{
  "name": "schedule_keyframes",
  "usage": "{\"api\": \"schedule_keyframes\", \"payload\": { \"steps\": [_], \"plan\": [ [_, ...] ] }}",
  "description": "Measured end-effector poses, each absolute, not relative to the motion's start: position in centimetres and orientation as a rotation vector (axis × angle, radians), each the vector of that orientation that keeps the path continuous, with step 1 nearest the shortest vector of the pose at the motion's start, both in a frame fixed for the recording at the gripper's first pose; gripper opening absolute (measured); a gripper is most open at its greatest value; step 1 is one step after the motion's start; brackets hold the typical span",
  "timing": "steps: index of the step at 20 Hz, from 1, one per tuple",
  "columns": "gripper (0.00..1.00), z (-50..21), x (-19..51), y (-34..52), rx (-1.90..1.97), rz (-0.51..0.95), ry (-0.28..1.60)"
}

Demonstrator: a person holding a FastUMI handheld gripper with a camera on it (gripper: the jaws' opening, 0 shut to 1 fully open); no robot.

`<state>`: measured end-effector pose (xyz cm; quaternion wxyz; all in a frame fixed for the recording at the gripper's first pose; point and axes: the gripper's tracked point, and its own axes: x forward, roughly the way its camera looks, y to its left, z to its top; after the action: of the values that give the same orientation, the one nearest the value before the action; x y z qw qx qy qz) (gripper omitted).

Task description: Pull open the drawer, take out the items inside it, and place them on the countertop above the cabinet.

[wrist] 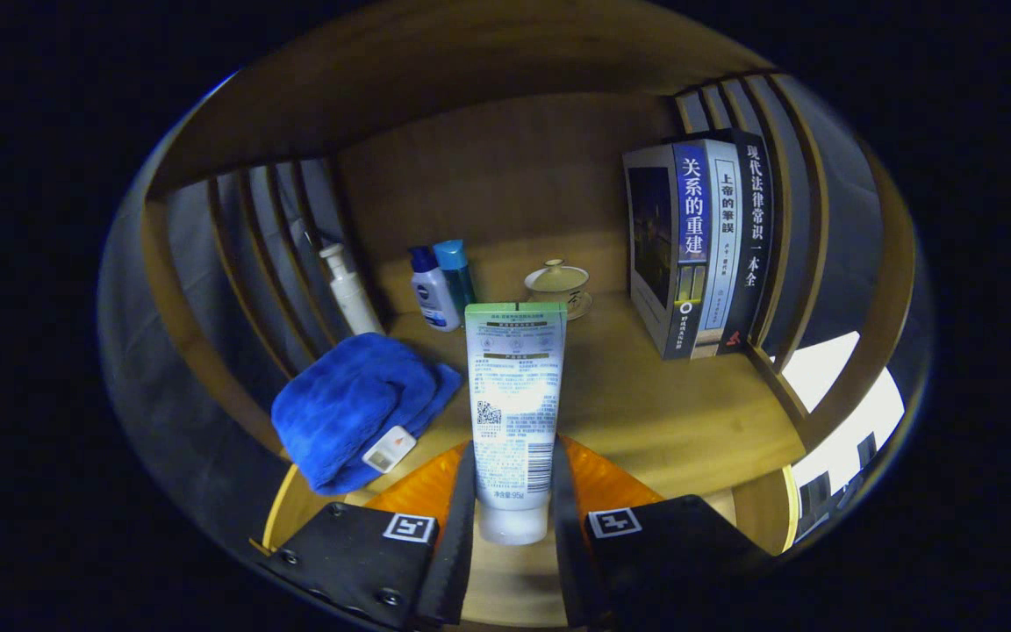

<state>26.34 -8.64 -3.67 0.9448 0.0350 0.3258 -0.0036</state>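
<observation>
One tube (pixel 515 412) of face wash is held upright between the gripper (pixel 512 491) fingers, at centre-bottom of the frame; both fingers press on its lower part, jaws closed to about the tube's width. Cap end is down, crimped green end up. Tube's back label carries fine print, a QR code and a barcode; "95g" can be read near the bottom, rest too small.

Beyond the tube a wooden shelf (pixel 646 404) w/ slatted sides is seen. Items standing on it:
- Blue folded towel (pixel 352 408), lower left, just beside the left finger, w/ a small white tag on its near corner.
- White pump bottle (pixel 349 290), upper left, against the slats.
- 2 small bottles at centre-left by the back wall: a white-and-blue bottle (pixel 433 298) w/ a round dark-blue logo, brand not legible, and a teal bottle (pixel 456 272) touching it from behind.
- Lidded ceramic teacup (pixel 558 283) on a saucer, centre, behind the tube's top; contents can't be told.
- 3 books (pixel 703 246), upright at upper right, leaning on the slats; spines in Chinese: "关系的重建", "上帝的笔误", "现代法律常识一本全".

Drawer isn't made out.
</observation>
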Motion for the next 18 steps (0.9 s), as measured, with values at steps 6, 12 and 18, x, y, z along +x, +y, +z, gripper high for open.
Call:
{"api": "schedule_keyframes", "payload": {
  "steps": [6, 12, 18],
  "plan": [
    [0.50, -6.8, 28.0, -10.6, 0.104, -0.063, 0.732],
    [0.55, -8.0, 28.6, -11.0, 0.117, -0.074, 0.761],
    [0.72, -8.3, 28.8, -11.1, 0.137, -0.075, 0.760]
  ]
}}
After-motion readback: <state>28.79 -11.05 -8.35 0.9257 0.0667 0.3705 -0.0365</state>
